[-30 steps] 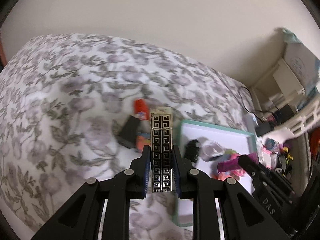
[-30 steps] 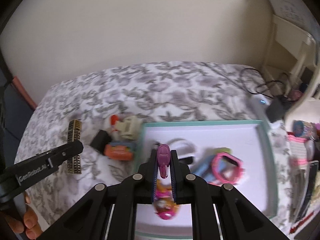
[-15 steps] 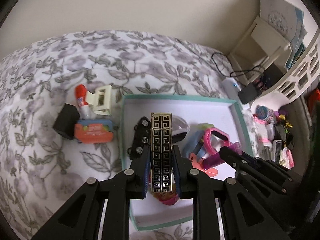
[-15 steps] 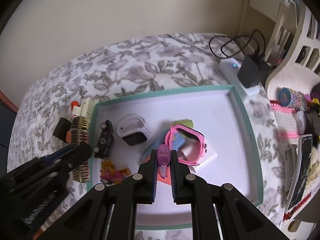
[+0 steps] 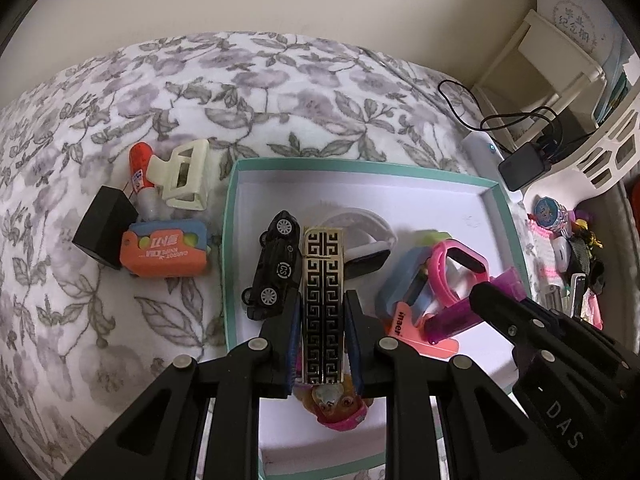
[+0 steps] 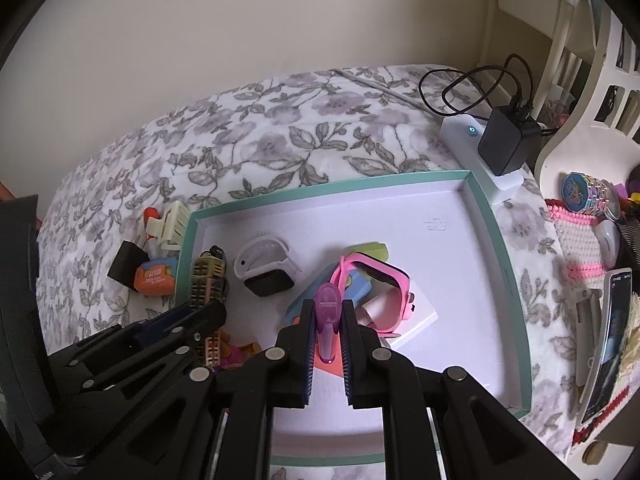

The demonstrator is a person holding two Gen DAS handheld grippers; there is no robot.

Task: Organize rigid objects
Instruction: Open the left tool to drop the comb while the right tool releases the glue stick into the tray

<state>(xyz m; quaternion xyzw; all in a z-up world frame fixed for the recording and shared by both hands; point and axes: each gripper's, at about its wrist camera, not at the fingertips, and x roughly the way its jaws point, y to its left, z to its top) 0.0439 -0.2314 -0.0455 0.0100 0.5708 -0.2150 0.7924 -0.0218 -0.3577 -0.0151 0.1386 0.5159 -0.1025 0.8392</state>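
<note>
My left gripper [image 5: 323, 304] is shut on a black-and-gold patterned bar [image 5: 322, 280] and holds it over the near left part of the teal-rimmed white tray [image 5: 360, 164], beside a black toy car [image 5: 276, 264]. My right gripper [image 6: 327, 314] is shut on a purple clip [image 6: 328, 312] over the tray's middle, above a pink watch [image 6: 380, 284] and a blue case [image 6: 320, 296]. A white watch [image 6: 266, 266] lies in the tray. The right gripper and the clip also show in the left wrist view [image 5: 476, 308].
Left of the tray on the floral bedspread lie a cream hair claw [image 5: 184, 176], a red-capped tube [image 5: 140, 176], an orange-and-blue case [image 5: 166, 252] and a black box [image 5: 104, 228]. A white power strip with a black charger [image 6: 504, 144] sits at the tray's far right corner. Clutter lies along the right edge.
Both grippers have moved right and forward over the tray with their objects held. The left gripper carried the patterned bar from above the bedspread to beside the toy car.
</note>
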